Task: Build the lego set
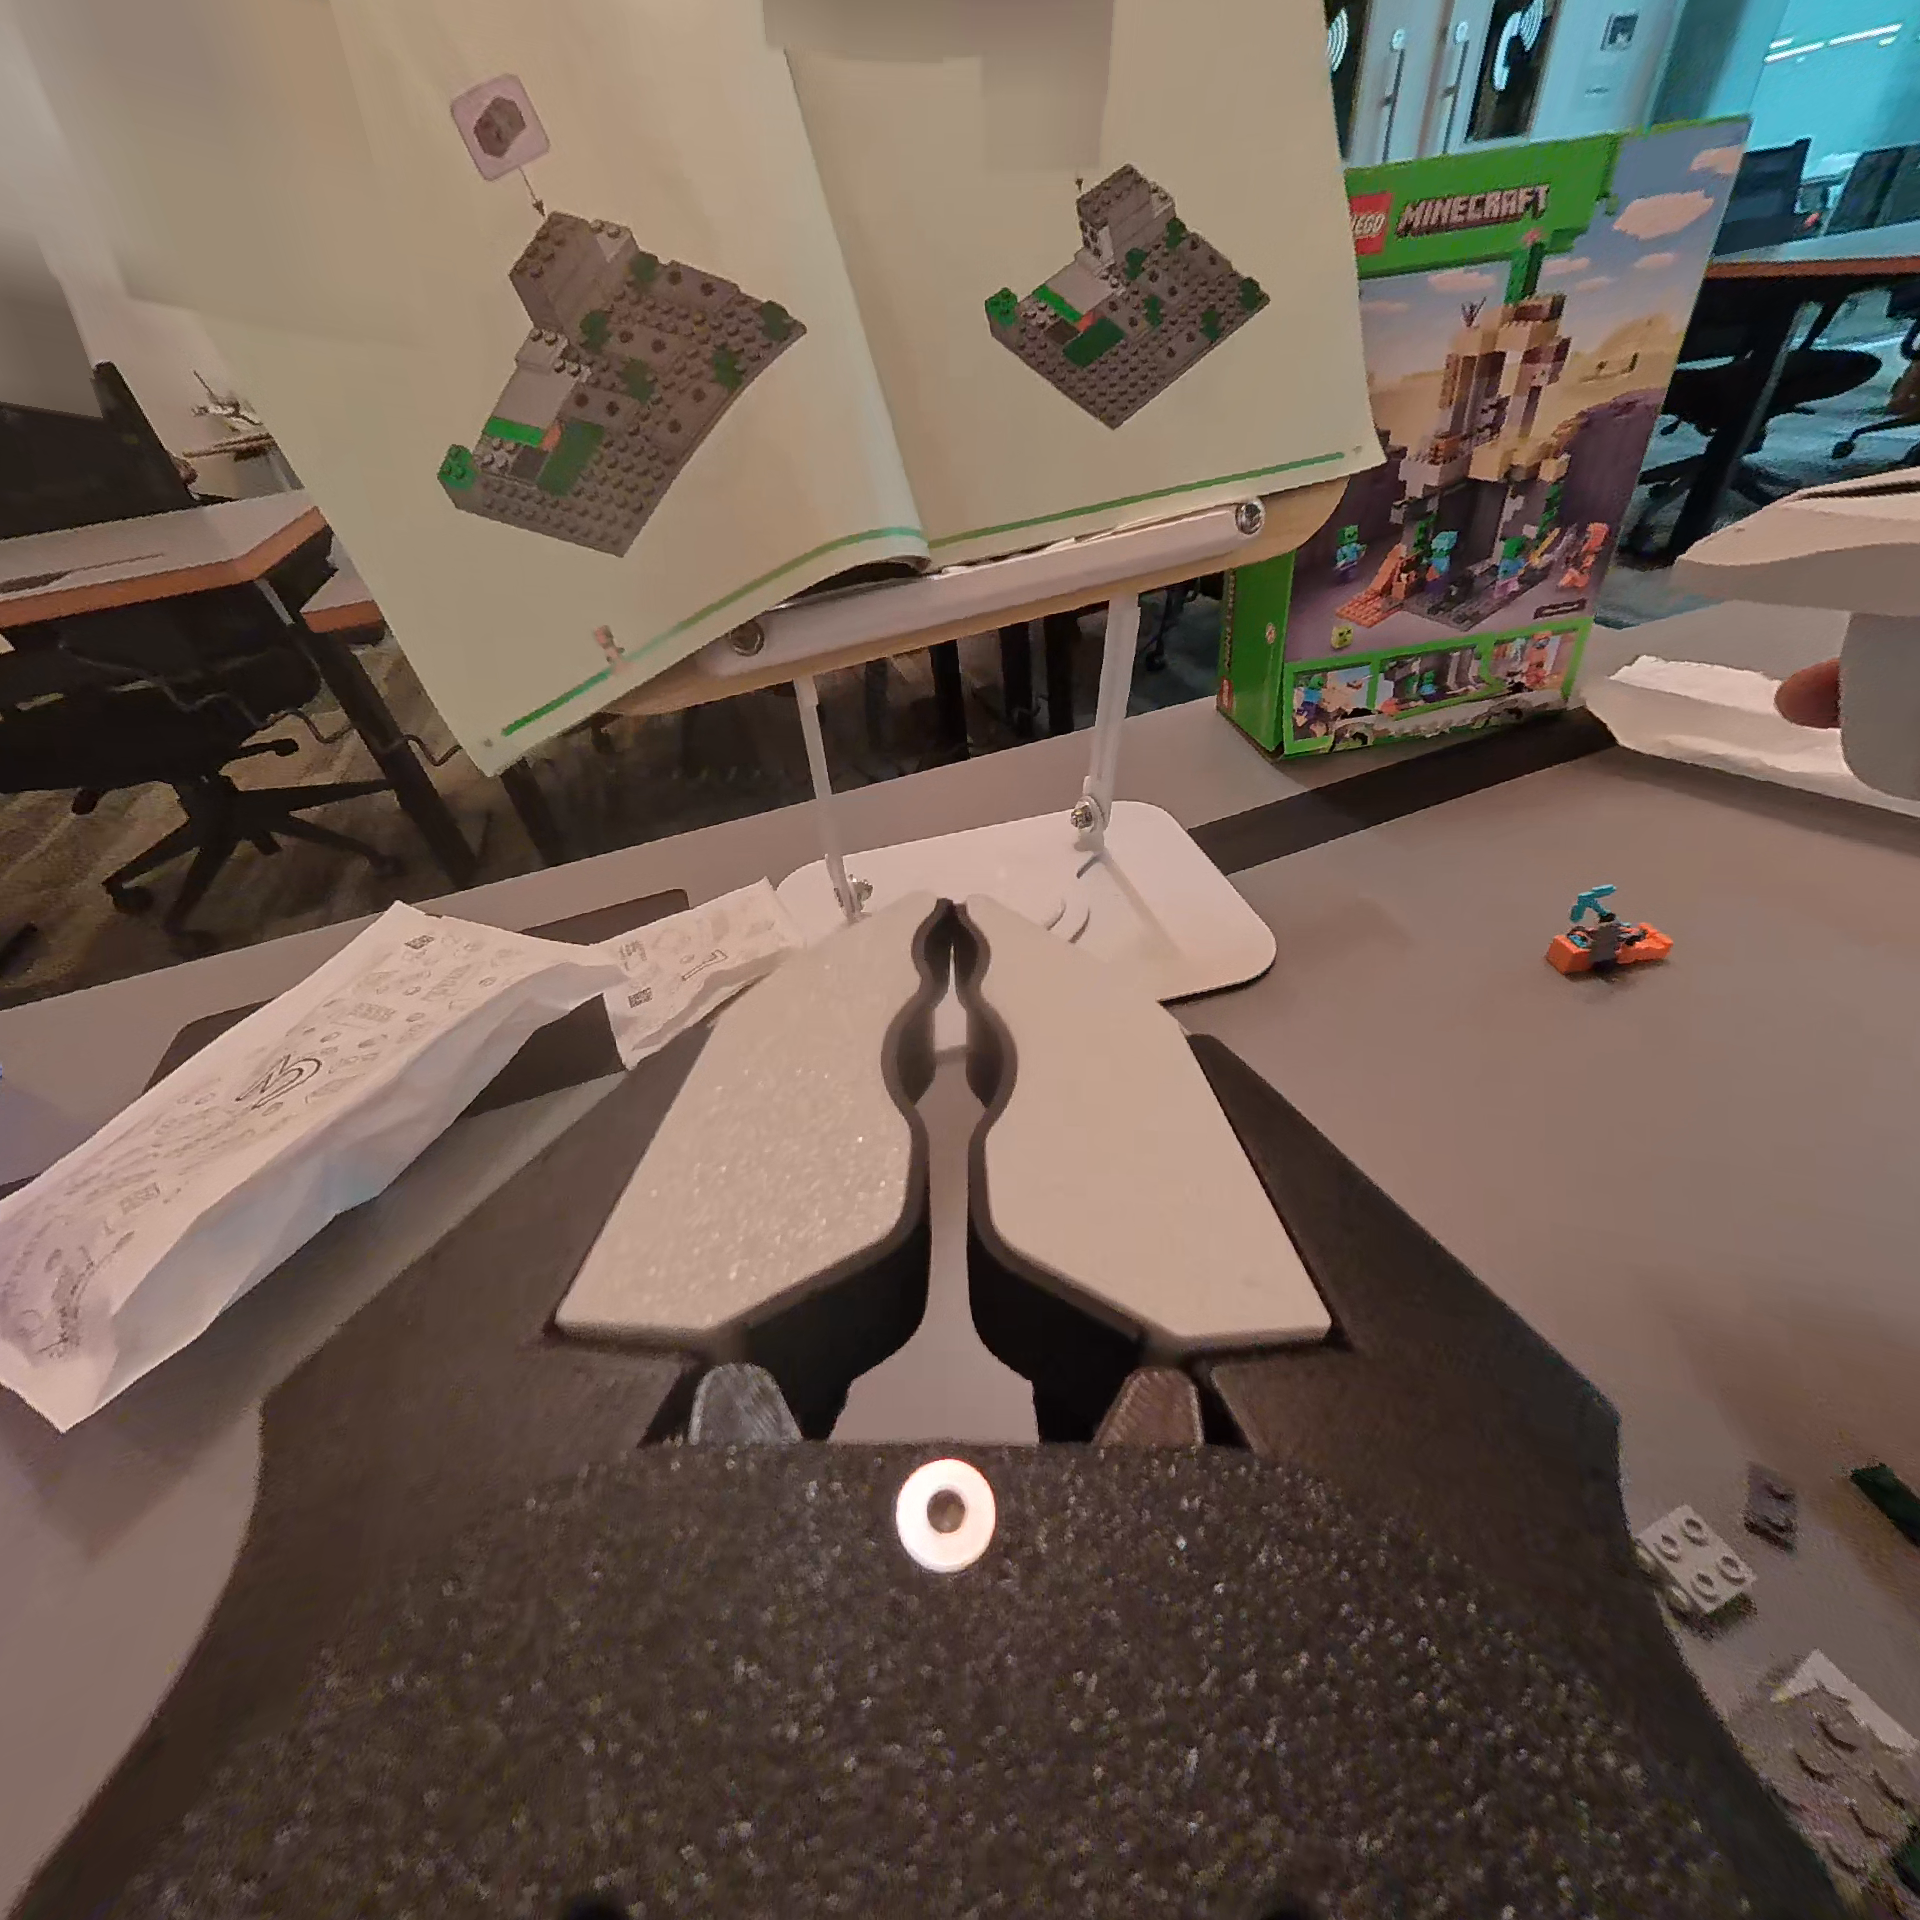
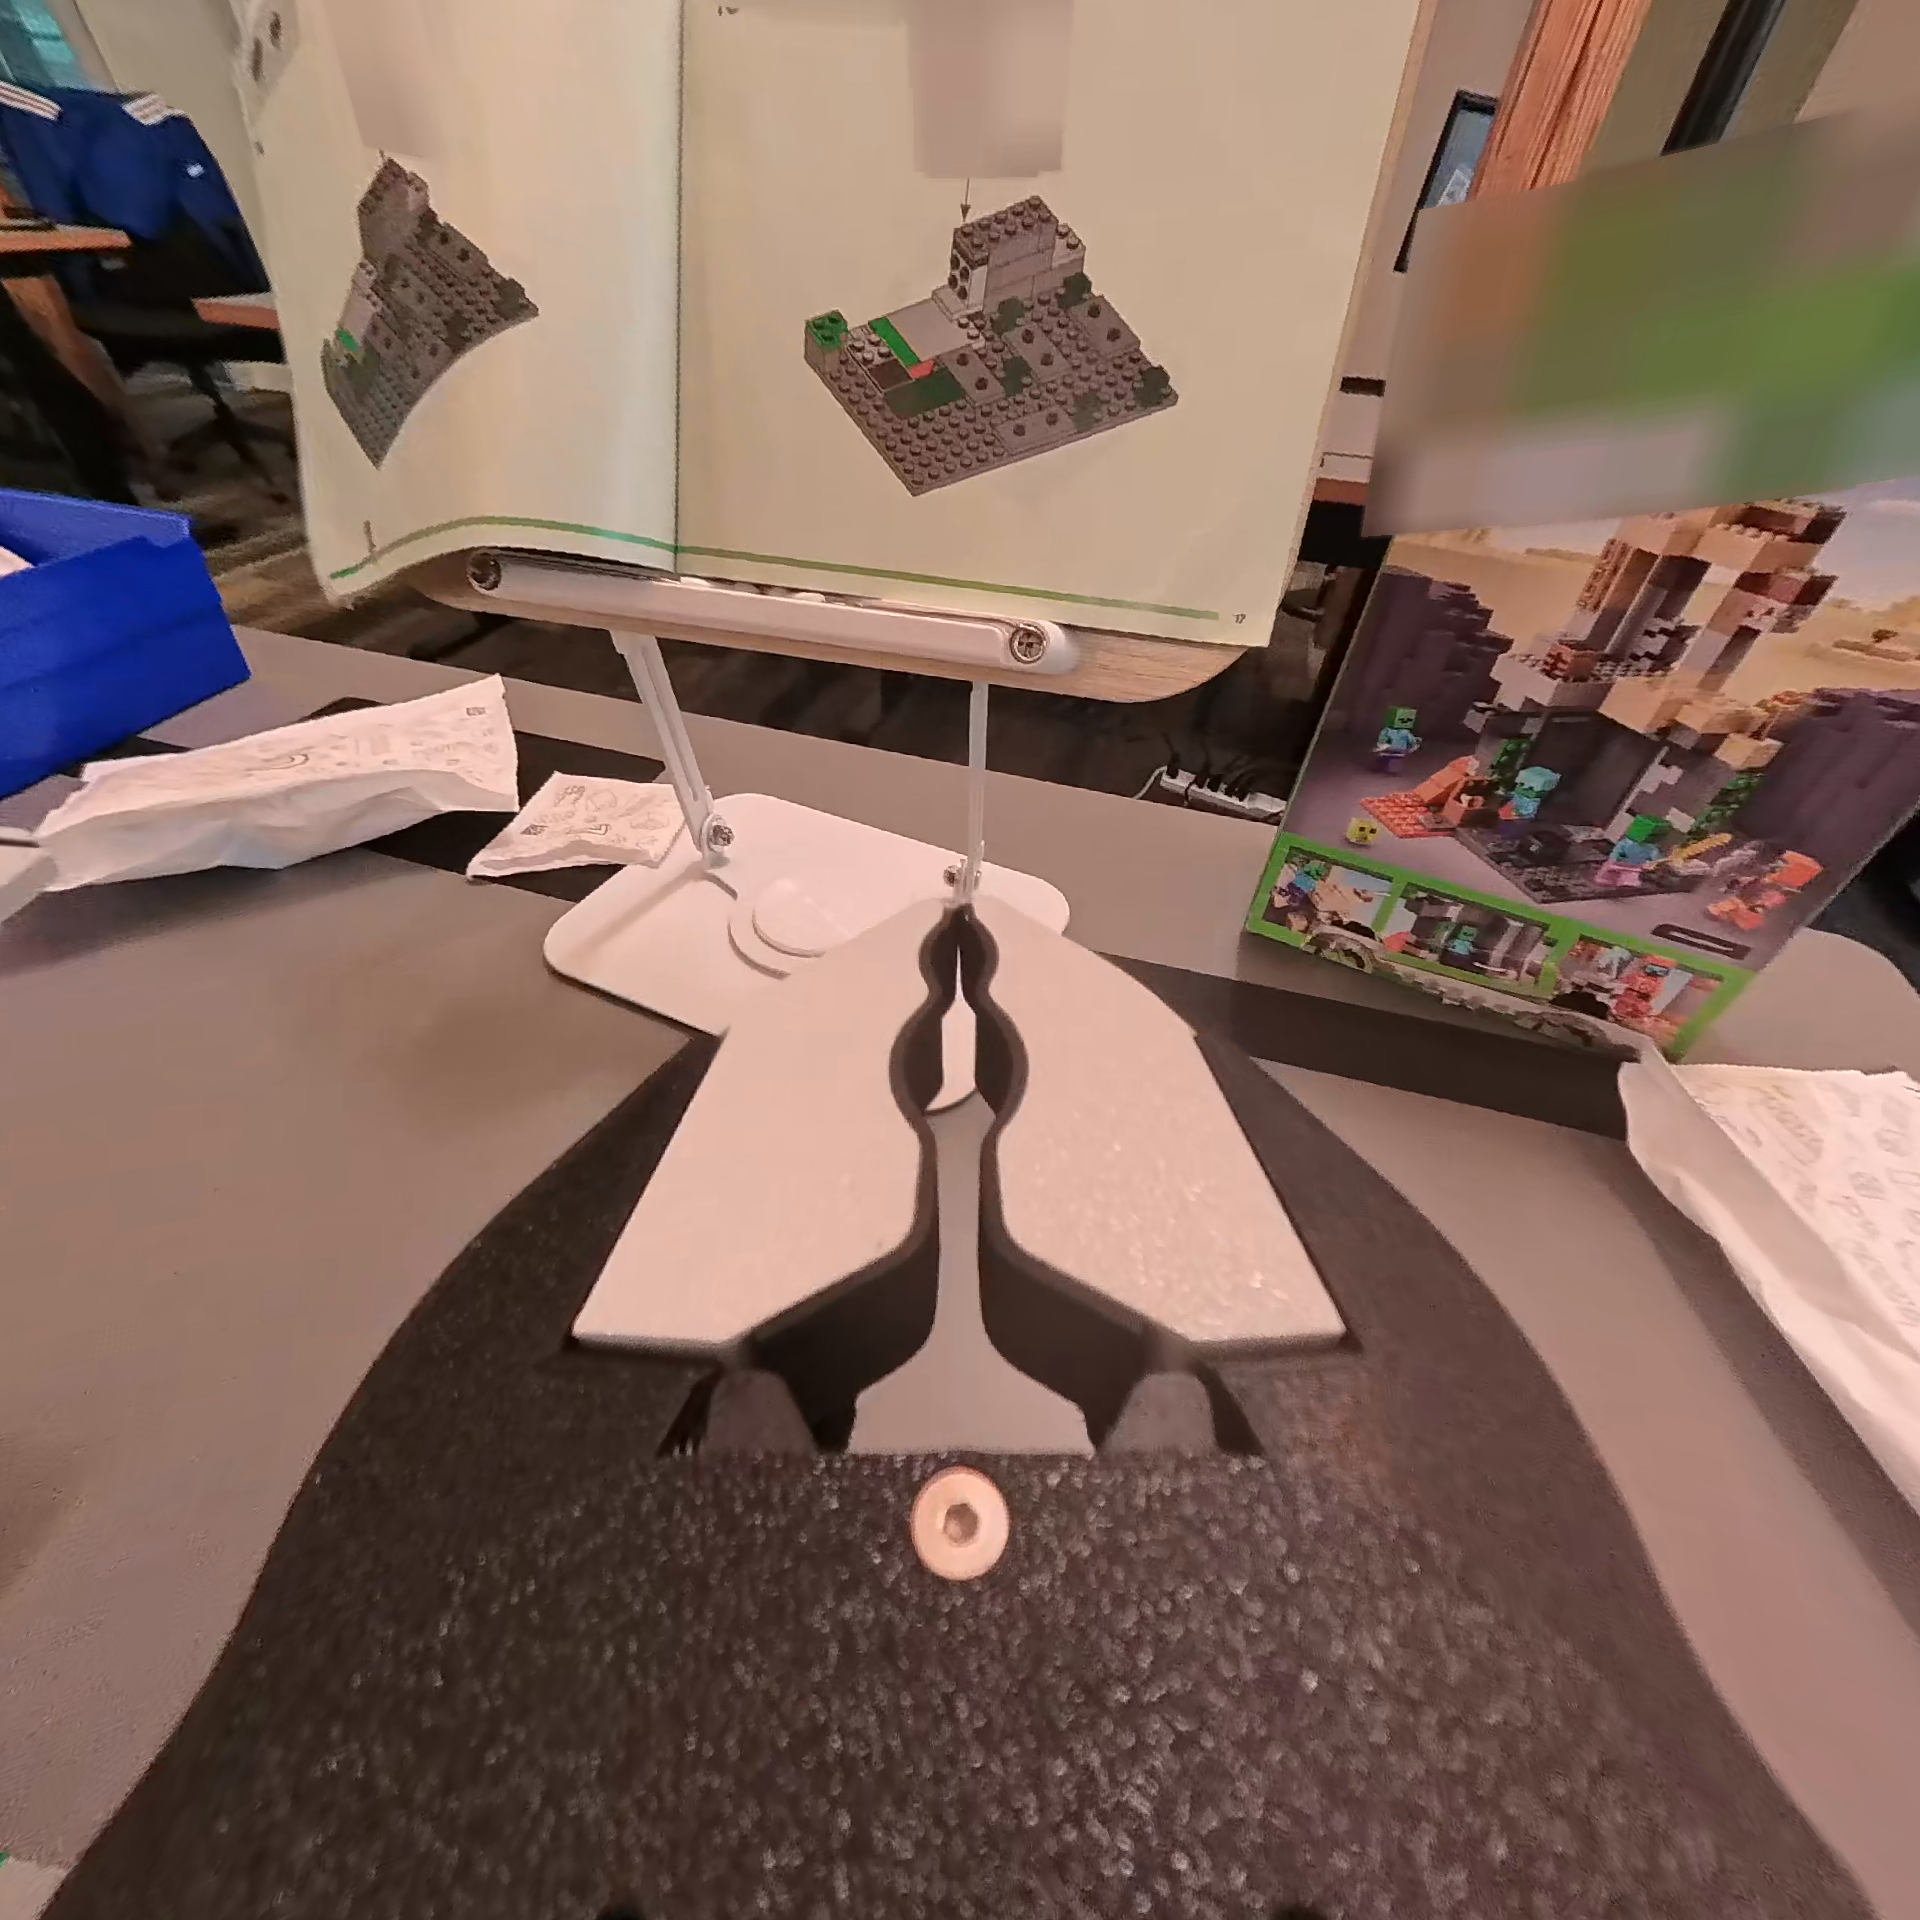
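My left gripper (image 1: 954,920) is shut and empty, held above the grey table and pointing at the book stand. My right gripper (image 2: 961,930) is shut and empty too, facing the same stand. The open instruction booklet (image 1: 727,312) rests on the white stand (image 1: 1164,914); it also shows in the right wrist view (image 2: 935,364). A small orange lego build with a figure (image 1: 1608,940) sits on the table to the right. A light grey plate (image 1: 1699,1569) and dark loose pieces (image 1: 1771,1507) lie at the lower right. The other gripper (image 1: 1829,561) shows at the right edge.
The lego set box (image 1: 1475,499) stands at the back right, also in the right wrist view (image 2: 1621,779). Crumpled paper bags (image 1: 260,1132) lie at the left, and one more (image 2: 1808,1195) at the right. A blue bin (image 2: 94,634) stands far left. Office chairs and desks are behind. One gripper's finger ends stand about 20 cm off the other's. The light grey plate (image 1: 1699,1569) lies around 20 cm away from my left fingertips.
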Tool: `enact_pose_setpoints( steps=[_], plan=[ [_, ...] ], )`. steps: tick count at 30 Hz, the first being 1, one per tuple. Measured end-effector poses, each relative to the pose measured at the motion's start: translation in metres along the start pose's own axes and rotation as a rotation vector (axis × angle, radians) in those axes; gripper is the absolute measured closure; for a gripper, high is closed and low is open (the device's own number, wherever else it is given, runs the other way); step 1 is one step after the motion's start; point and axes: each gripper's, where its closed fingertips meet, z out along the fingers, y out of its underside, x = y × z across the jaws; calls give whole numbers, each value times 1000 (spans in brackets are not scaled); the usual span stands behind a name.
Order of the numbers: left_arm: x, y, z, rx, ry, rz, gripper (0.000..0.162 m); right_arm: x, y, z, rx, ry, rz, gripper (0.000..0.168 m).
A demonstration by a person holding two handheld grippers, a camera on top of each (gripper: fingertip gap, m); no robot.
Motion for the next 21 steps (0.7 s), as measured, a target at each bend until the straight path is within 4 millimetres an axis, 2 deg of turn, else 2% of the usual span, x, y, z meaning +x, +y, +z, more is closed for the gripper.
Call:
enact_pose_setpoints(
  steps=[5,21],
  plan=[
    [-6,5,7,-13,-8,3,162,4,3,3,-8,14,-4,168],
    [-26,-14,6,32,-49,28,162,6,2,5,3,24,-37,168]
  ],
)
